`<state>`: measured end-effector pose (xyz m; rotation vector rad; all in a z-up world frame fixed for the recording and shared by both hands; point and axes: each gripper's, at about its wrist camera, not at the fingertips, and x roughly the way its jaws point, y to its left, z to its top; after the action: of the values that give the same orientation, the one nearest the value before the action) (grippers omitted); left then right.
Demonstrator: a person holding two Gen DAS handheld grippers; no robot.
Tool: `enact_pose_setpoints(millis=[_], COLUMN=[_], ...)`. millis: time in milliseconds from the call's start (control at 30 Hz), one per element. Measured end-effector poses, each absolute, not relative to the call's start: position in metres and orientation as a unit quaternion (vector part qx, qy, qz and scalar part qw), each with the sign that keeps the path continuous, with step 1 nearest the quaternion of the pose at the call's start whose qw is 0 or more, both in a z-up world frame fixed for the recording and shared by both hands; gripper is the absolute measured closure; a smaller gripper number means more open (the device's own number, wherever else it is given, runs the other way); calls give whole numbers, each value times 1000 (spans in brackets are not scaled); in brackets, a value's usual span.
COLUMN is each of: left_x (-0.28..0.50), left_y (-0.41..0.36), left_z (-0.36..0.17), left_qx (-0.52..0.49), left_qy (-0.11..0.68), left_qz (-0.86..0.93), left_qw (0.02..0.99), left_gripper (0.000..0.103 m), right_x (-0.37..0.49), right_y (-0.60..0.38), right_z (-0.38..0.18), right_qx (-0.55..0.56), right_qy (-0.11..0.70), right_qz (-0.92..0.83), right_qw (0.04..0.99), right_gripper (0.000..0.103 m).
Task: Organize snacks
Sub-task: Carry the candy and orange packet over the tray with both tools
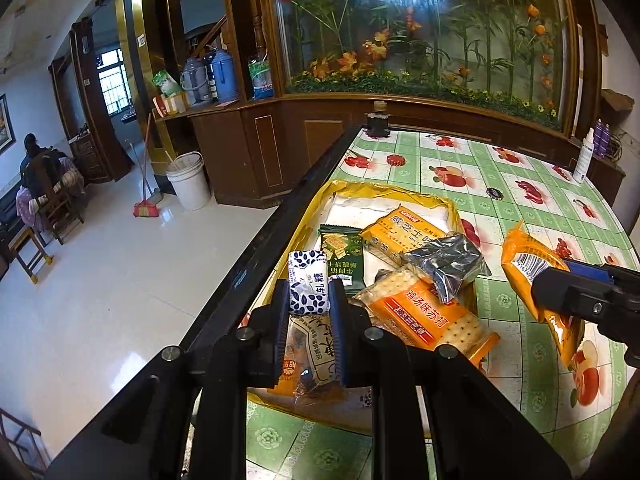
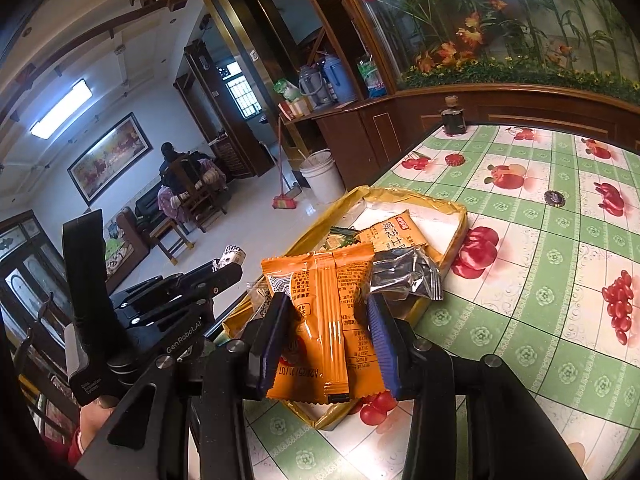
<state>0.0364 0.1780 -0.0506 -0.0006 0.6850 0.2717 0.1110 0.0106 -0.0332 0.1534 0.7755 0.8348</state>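
Observation:
My left gripper (image 1: 309, 300) is shut on a small white candy with blue leaf print (image 1: 307, 282), held above the near left of a shallow yellow tray (image 1: 450, 206). My right gripper (image 2: 328, 320) is shut on an orange snack packet (image 2: 320, 320), held above the tray's near end (image 2: 456, 216); the packet also shows in the left wrist view (image 1: 532, 264). The tray holds a green cracker pack (image 1: 344, 256), an orange cheese cracker pack (image 1: 400, 232), a silver packet (image 1: 448, 264) and an orange soda cracker pack (image 1: 432, 320).
The tray lies near the left edge of a table with a green fruit-print cloth (image 1: 520, 184). A dark bottle (image 1: 378, 120) stands at the far corner, a white spray bottle (image 1: 584, 160) at the far right, and a small dark cap (image 1: 495, 192) lies beyond the tray.

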Motion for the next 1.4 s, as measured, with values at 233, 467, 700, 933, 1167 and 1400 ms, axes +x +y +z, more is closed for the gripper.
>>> enact_pose_setpoints(millis=[233,467,700,933,1167,1400], left_x=[42,50,55,62,67,70], left_y=[183,184,184,186,189,191], left_z=[-57,-66,-73,-81,-87,-89], left_qx=[-5,-6,-5,-5,-6,-8], left_qy=[344,356,365,374,381,383], left_qz=[134,133,134,134,134,135], left_qw=[929,925,921,918,915,914], left_gripper=[86,86,86,86,86,86], right_x=[119,127,135,142,150,160], right_y=[19,24,26,28,32,35], right_z=[-41,-49,-57,-66,-73,-79], right_qx=[70,70,73,76,75,78], right_qy=[373,381,390,398,406,409], right_qz=[399,400,398,397,396,397], right_qw=[835,831,827,824,821,818], right_gripper=[61,61,60,60,60,60])
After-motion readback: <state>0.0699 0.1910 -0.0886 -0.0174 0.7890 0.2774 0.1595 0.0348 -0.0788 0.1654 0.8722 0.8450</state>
